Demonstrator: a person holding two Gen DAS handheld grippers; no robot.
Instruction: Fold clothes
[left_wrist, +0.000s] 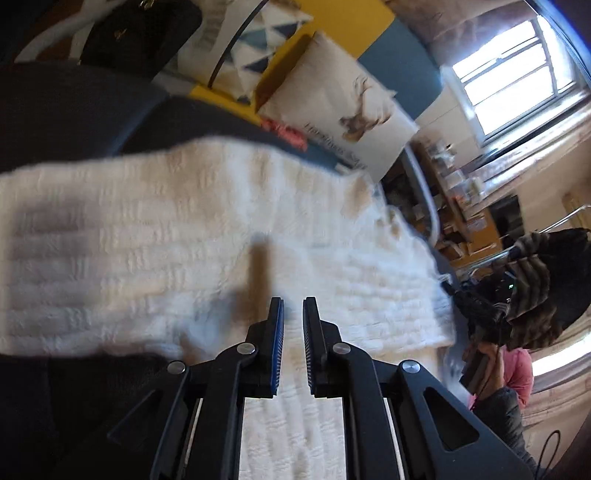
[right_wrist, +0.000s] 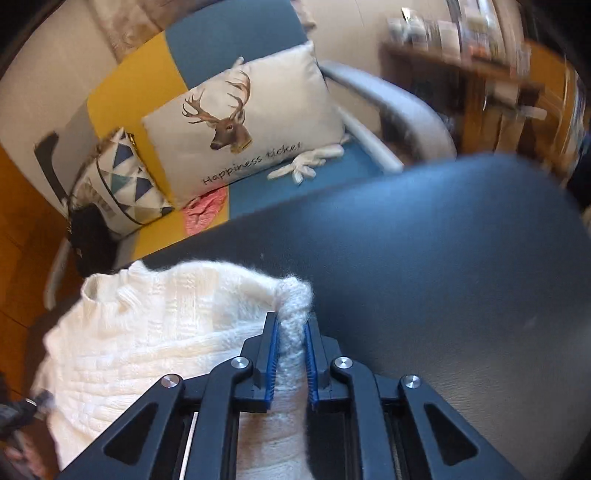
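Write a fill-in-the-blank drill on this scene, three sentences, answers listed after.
1. The right gripper is shut on an edge of the white knitted ____.
2. The cushion on the sofa shows the head of a ____.
3. The sweater lies on a dark ____ surface.

Missing words: sweater; deer; blue

A white, cable-knit woollen sweater (right_wrist: 155, 332) is spread over a dark, matte, leather-like surface (right_wrist: 424, 240); one part is seen raised off it.
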